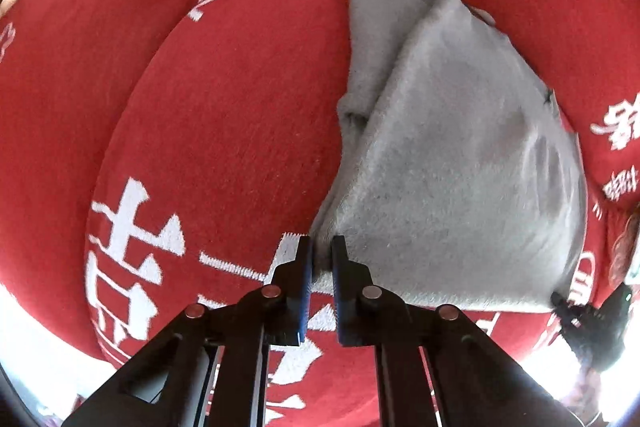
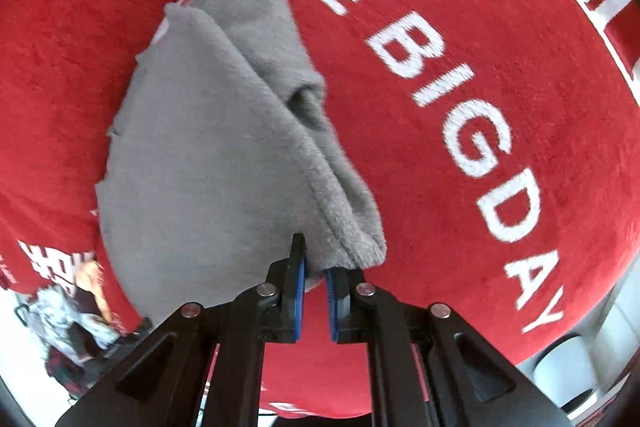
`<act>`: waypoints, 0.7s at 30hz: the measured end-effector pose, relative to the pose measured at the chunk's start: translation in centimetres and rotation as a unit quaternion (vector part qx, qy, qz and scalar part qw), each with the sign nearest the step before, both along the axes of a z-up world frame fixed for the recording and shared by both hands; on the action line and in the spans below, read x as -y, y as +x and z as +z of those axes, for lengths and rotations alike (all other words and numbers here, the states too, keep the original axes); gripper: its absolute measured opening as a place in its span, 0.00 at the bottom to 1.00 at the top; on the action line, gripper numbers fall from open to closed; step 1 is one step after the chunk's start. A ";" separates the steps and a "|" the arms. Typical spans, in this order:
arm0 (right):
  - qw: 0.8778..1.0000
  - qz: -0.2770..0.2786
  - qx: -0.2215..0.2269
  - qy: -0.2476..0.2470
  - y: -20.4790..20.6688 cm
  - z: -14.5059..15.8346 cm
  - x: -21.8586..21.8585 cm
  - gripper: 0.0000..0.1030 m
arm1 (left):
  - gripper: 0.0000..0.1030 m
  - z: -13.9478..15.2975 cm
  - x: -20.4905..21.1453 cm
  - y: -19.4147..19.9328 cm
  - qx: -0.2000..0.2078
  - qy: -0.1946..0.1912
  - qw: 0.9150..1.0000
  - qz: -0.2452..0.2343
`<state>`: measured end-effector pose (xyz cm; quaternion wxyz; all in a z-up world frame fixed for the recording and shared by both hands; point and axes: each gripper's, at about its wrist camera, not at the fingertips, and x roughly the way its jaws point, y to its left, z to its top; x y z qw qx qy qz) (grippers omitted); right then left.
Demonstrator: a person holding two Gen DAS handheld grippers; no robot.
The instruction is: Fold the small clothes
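Note:
A small grey fleece garment (image 1: 452,163) lies partly folded on a red carpet (image 1: 224,115) with white lettering. My left gripper (image 1: 322,247) is shut on the garment's near left corner and holds it just above the carpet. In the right wrist view the same garment (image 2: 208,163) hangs from my right gripper (image 2: 316,263), which is shut on its near right corner, a thick hemmed edge. The far end of the garment rests on the carpet. The other gripper (image 1: 588,319) shows at the lower right of the left wrist view.
The red carpet (image 2: 500,47) reads "THE BIG DAY" in white to the right of the garment. A pale floor and white round objects (image 2: 572,359) lie past the carpet's lower right edge. Dark and patterned things (image 2: 76,323) sit at the lower left.

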<state>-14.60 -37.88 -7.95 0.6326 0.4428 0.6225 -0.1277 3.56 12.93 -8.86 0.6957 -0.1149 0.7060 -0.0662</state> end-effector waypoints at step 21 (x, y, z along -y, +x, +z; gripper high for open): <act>0.992 0.121 0.007 -0.025 2.1 5.1 -7.9 0.16 | 0.95 3.8 0.6 1.9 0.048 0.065 0.996 -0.038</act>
